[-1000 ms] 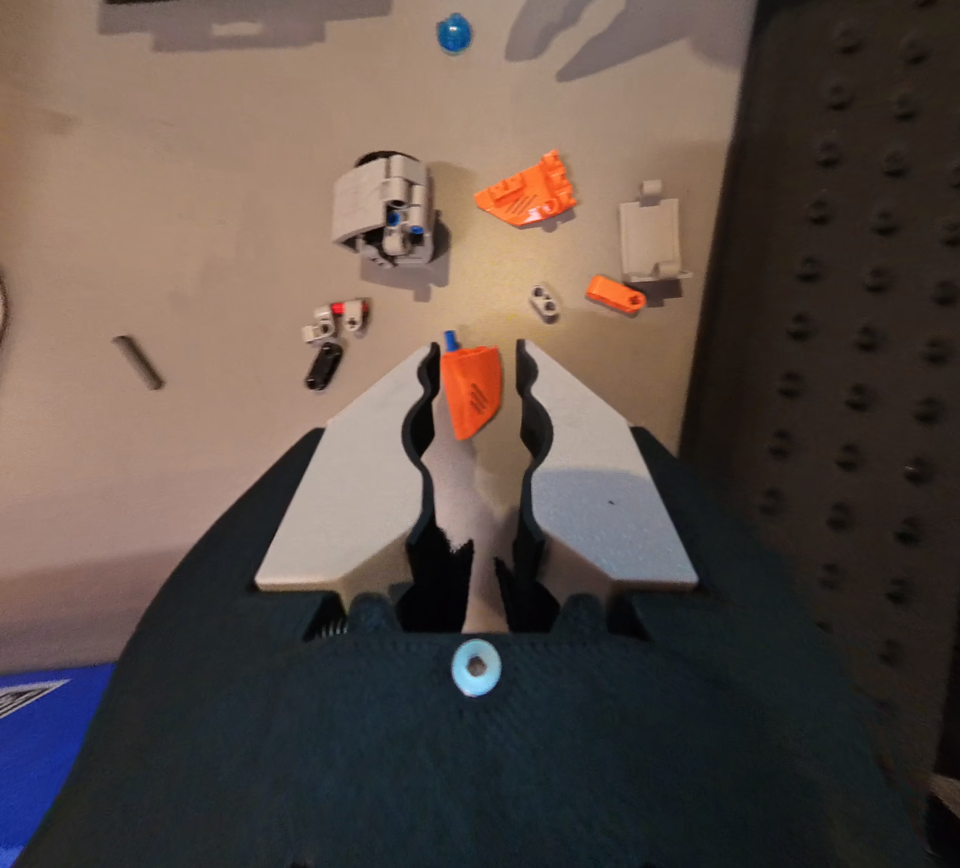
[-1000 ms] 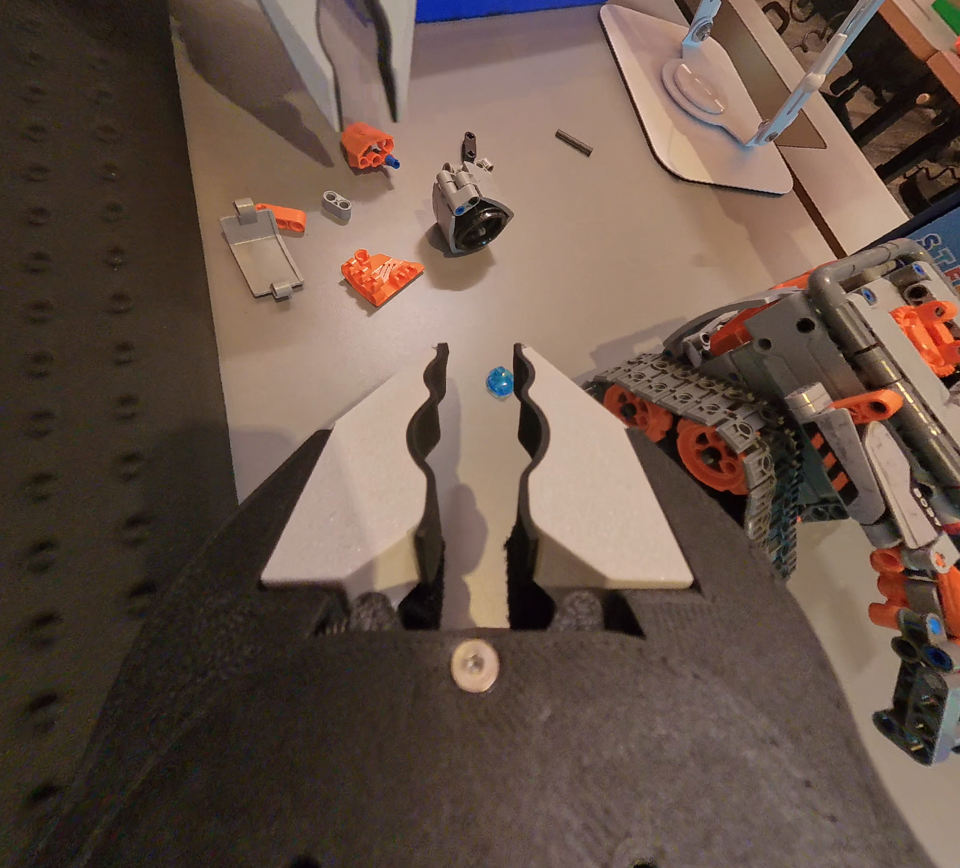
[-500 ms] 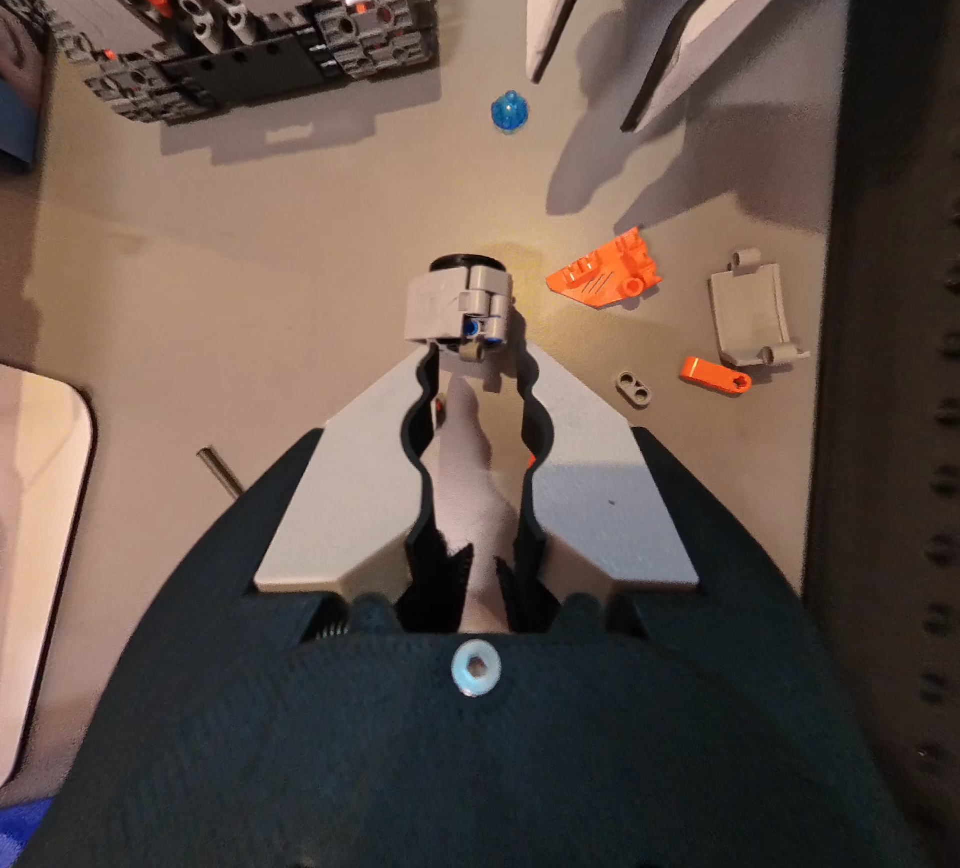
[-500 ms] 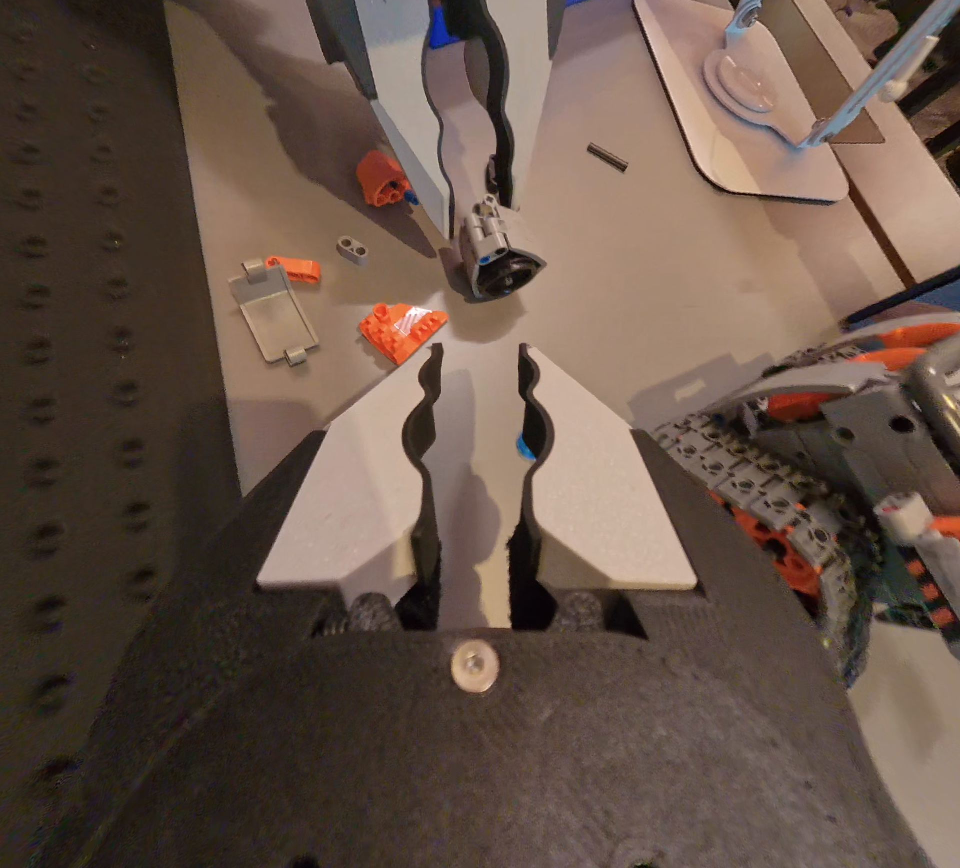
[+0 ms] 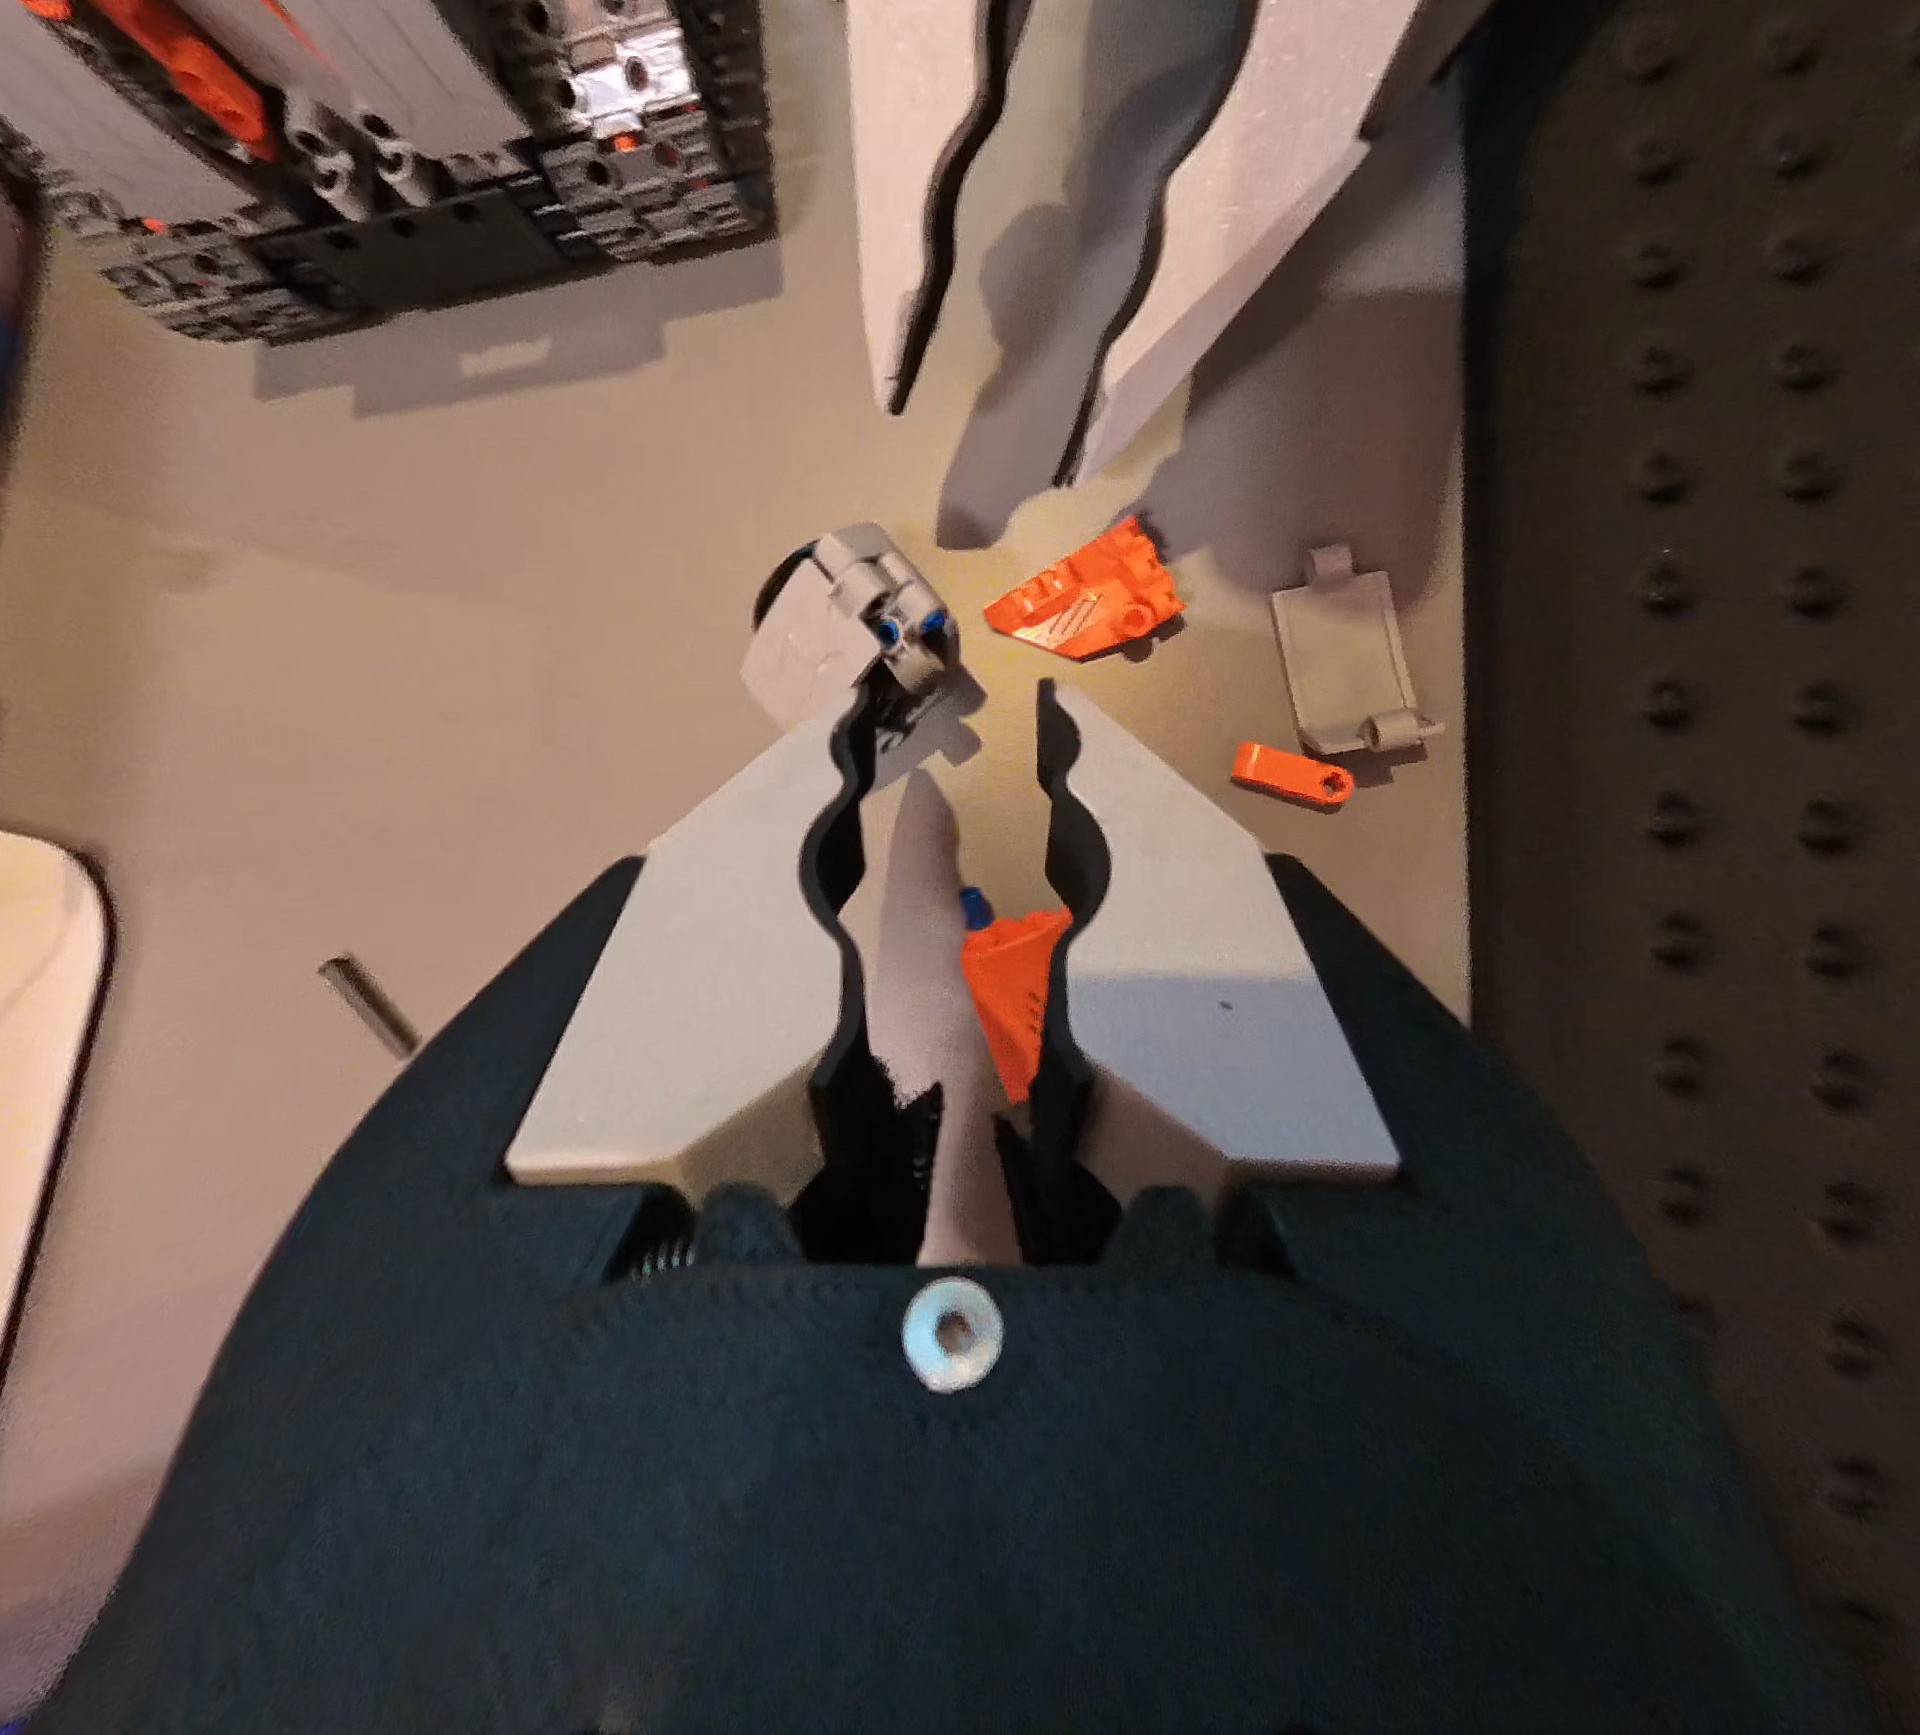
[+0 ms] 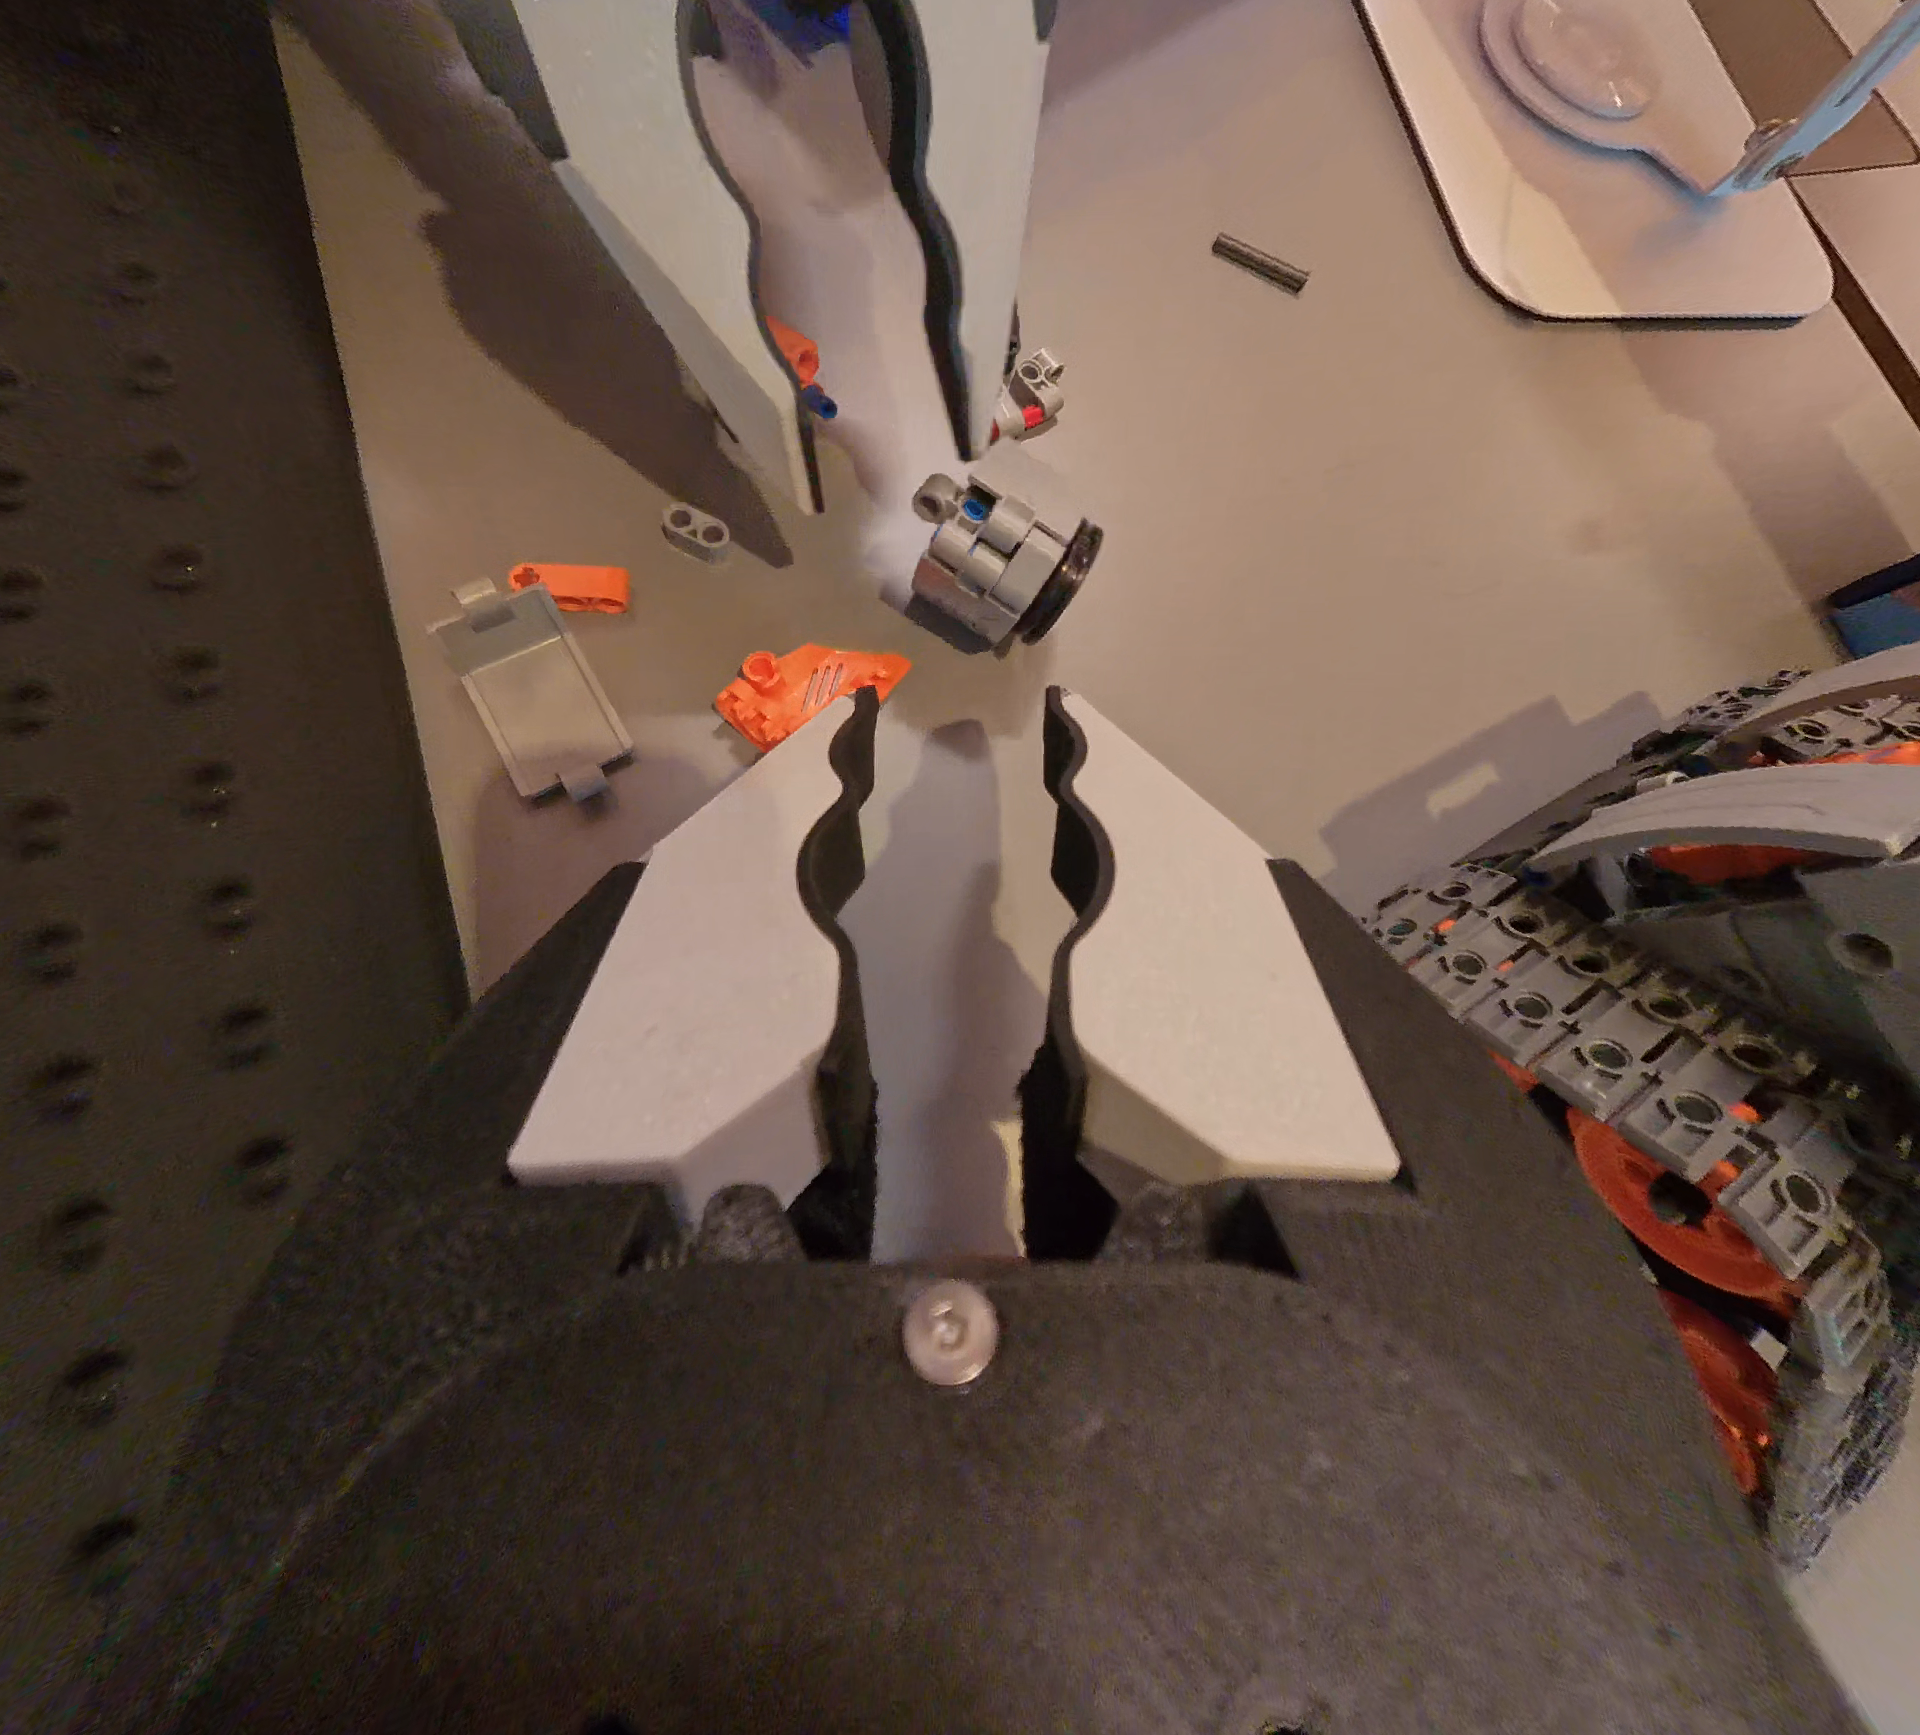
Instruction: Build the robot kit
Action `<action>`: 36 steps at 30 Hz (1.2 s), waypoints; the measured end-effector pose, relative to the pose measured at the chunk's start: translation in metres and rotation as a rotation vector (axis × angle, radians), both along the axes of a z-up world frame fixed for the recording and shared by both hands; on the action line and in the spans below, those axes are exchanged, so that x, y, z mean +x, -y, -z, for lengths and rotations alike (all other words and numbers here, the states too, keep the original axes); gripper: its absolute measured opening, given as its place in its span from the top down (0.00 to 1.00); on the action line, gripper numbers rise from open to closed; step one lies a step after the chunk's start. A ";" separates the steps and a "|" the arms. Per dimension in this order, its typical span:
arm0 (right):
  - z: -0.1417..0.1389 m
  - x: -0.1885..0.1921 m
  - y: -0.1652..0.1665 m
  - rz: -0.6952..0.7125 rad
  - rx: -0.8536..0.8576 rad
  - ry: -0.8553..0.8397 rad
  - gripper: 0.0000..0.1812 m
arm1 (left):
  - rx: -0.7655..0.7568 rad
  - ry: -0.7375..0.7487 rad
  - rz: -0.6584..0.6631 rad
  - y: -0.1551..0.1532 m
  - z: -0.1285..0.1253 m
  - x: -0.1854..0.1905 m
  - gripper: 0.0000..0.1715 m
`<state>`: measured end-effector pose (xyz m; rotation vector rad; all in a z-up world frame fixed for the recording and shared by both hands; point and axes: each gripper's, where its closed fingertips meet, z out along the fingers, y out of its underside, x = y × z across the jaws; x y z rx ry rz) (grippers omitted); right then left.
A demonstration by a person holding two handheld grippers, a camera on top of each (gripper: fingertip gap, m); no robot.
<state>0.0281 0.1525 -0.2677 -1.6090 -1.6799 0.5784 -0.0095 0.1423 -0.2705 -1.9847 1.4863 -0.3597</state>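
Note:
A grey block with a black wheel (image 5: pixel 831 636) lies on the beige table, turned at an angle. My left gripper (image 5: pixel 945 698) is open and empty, and one fingertip is at the block's near edge. An orange curved piece with a blue pin (image 5: pixel 1013 989) lies on the table under its jaws. My right gripper (image 6: pixel 951 709) is open and empty, just short of the same block (image 6: pixel 987 568), and faces the left gripper (image 6: pixel 888 475). An orange wedge piece (image 6: pixel 805 683) lies by the right gripper's left fingertip. The right gripper also shows in the left wrist view (image 5: pixel 987 459).
A grey panel (image 6: pixel 535 693), a small orange beam (image 6: pixel 571 589), a grey two-hole link (image 6: pixel 696 532), a small grey connector (image 6: pixel 1034 392) and a dark rod (image 6: pixel 1257 264) lie around. A tracked brick vehicle (image 6: pixel 1662 1010), a white stand base (image 6: pixel 1621 158) and a black studded mat (image 6: pixel 156 542) border the spot. The tips of one gripper are about 5 cm away from the tips of the other.
My left gripper moved forward over the orange curved piece up to the grey block, which has turned. My right gripper moved forward past a blue stud, now hidden, toward the block.

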 end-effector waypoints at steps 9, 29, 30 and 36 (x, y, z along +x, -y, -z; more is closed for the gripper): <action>0.000 -0.004 0.001 0.008 -0.014 -0.002 0.83 | 0.032 -0.035 -0.039 -0.013 -0.001 -0.009 0.77; 0.008 -0.009 -0.004 0.044 -0.038 0.017 0.82 | 0.035 -0.059 -0.023 -0.015 0.005 -0.002 0.70; 0.009 -0.010 -0.005 0.045 -0.038 0.016 0.82 | 0.038 -0.056 -0.020 -0.016 0.006 -0.001 0.71; 0.012 -0.012 -0.006 0.049 -0.036 0.024 0.83 | 0.042 -0.033 -0.005 -0.020 0.010 0.006 0.77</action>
